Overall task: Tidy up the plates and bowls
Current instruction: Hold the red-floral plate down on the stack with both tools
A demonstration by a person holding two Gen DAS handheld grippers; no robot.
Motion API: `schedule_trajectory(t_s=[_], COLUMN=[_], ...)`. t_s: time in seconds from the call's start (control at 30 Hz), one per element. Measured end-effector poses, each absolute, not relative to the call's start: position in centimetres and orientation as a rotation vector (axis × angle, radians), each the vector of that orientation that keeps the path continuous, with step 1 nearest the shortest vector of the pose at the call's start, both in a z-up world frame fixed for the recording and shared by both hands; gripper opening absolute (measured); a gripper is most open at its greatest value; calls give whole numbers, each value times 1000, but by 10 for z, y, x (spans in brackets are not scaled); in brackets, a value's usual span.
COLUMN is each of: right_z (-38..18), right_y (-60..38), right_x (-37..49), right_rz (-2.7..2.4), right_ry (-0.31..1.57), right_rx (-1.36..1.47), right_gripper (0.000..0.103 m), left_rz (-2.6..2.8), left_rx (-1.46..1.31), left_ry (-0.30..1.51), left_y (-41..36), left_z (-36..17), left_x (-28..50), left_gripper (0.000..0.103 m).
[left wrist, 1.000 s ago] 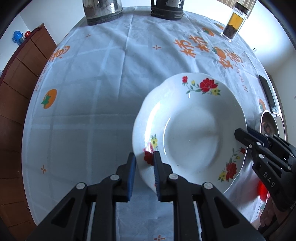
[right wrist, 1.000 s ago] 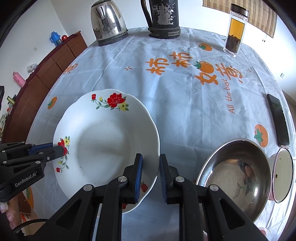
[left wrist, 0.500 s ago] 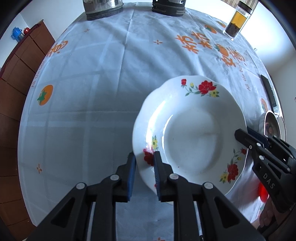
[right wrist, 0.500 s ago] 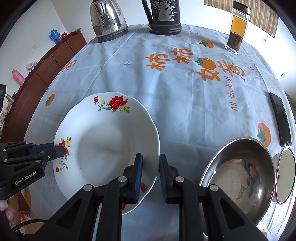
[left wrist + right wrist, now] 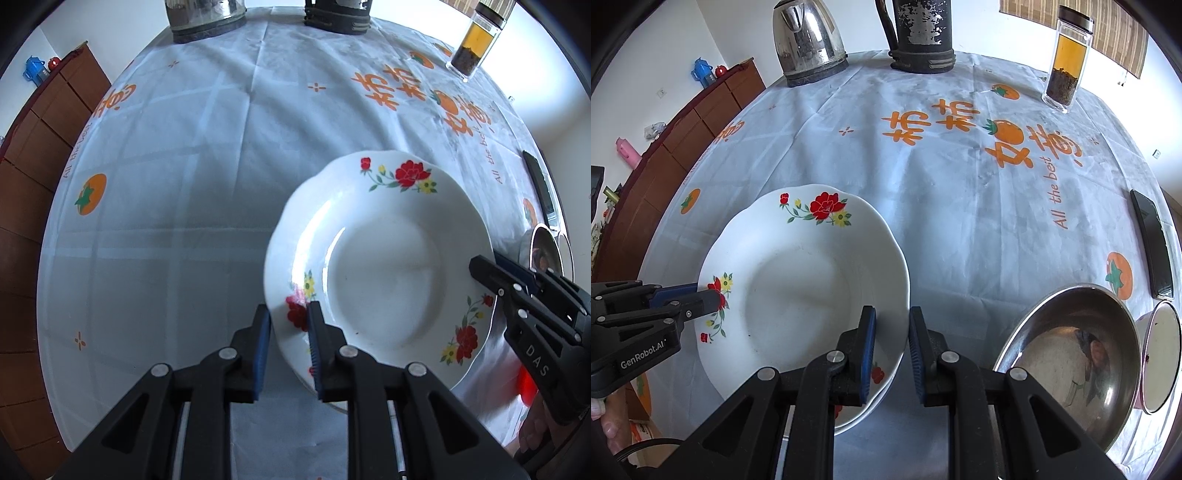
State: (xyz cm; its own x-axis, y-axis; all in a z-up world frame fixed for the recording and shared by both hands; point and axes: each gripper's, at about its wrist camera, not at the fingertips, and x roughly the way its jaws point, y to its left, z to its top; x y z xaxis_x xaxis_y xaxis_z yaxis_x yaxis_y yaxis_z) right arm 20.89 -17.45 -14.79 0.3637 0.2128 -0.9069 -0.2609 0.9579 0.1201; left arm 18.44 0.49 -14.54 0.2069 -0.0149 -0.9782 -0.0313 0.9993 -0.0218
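Carefully now: both the left tool [image 5: 289, 325] and right tool [image 5: 892, 332] pinch the plate [image 5: 380, 258] rim; keep it level beside the steel bowl [image 5: 1067, 354].

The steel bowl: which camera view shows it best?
The right wrist view: the steel bowl shows almost whole, beside the floral plate. The left wrist view shows only a sliver of it behind the right gripper.

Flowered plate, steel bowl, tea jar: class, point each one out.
flowered plate [image 5: 798, 295], right wrist view, on its white well.
steel bowl [image 5: 1071, 343], right wrist view, on its inner wall.
tea jar [image 5: 1067, 62], right wrist view, on its glass side.
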Motion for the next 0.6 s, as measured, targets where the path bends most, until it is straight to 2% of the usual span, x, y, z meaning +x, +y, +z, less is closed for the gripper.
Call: schedule_trajectory(t_s=[0.27,0.37,0.43,0.6], right_z=[-148,-148,-148,-148], right_y=[-174,-174,-173,-172], right_x=[209,209,209,208], right_rz=[307,308,310,310], right_ry=[1158,1155,1154,1150], right_rx=[-52,-56,-58,-78], right_gripper=[19,19,19,20], left_rz=[12,15,11,12], left_rx=[-37,-28,-38,-45], left_ry=[1365,1367,1365,1361], left_y=[5,3,4,5], left_z=[-145,-146,-146,-145], left_x=[184,184,184,182], left_gripper=[19,21,27,28])
